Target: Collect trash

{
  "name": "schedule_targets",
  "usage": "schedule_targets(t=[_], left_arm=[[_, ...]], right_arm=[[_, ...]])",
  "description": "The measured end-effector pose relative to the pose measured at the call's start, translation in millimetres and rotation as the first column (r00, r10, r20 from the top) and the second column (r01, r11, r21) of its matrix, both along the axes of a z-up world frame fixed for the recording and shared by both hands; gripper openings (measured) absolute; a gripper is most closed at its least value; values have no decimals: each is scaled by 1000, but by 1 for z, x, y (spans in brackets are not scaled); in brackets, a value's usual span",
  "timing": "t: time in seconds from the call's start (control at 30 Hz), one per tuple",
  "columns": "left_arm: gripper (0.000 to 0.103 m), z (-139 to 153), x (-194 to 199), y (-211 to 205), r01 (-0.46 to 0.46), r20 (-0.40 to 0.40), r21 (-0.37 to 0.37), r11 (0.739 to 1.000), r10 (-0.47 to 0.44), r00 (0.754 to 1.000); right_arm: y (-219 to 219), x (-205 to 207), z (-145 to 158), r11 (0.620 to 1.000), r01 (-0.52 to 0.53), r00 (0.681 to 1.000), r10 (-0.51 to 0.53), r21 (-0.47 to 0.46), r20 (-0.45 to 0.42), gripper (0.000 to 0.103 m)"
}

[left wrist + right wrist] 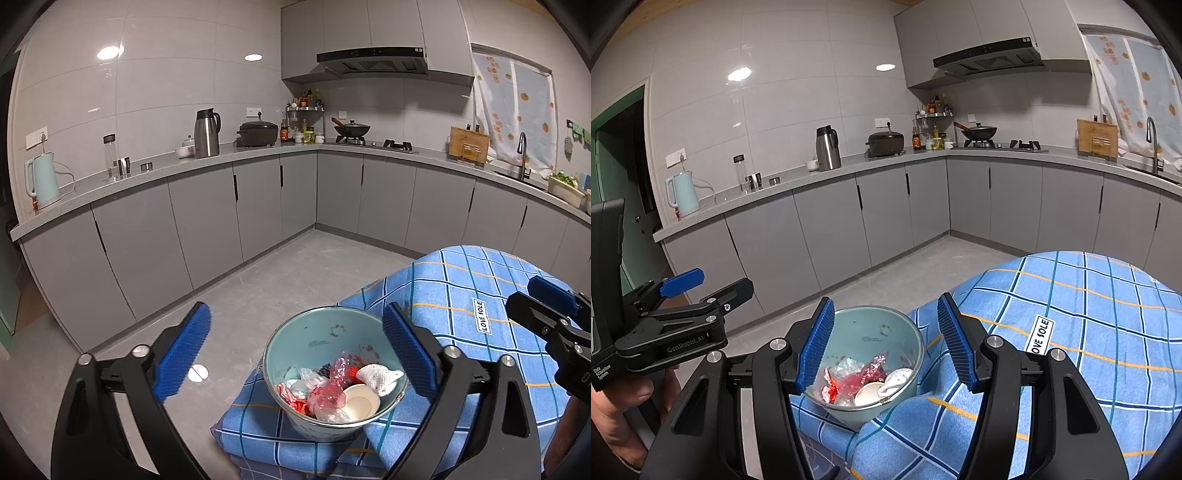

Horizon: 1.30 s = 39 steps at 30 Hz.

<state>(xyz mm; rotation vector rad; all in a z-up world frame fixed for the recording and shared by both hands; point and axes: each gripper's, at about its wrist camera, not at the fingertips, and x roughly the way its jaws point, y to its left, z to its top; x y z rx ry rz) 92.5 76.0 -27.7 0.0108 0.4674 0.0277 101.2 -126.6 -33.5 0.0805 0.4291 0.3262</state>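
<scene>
Left gripper (pixel 295 354) jaws spread wide, nothing clamped; blue pads (pixel 183 354) stand clear on both sides of the bin. Right gripper (pixel 886 343) jaws partly apart, empty, its left pad in front of the bin's near rim in its own view. Bin (pixel 295 339), pale teal with metal rim, stands upright near the corner of a table draped in blue checked cloth (pixel 461 295). Trash (pixel 332 387) lies inside the bin: crumpled red-and-clear plastic wrappers, a white paper cup (pixel 360 402) on its side, a white knitted scrap (pixel 380 376). Hand (pixel 613 413) grips the left gripper's handle, seen from the right wrist. Grey cabinets (pixel 203 214) and counter beyond, well apart.
</scene>
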Motion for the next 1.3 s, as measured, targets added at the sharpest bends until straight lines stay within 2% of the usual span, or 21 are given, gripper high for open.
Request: schedule_targets(t=[0.87,0.97,1.3], left_arm=[[98,-8,8,3,-14,-44,14,1000,15,999],[98,-7,7,-2,-8,-41,27,1000,9,999],[98,-5,6,-1,1,-41,-1,1000,-1,999]], right_arm=[[-3,-2,3,1000,6,1000,-6,-8,13,59],[-3,-2,4,1000,9,1000,-8,-8,15,63],[-14,-2,5,999,39,999,-39,1,19,64]])
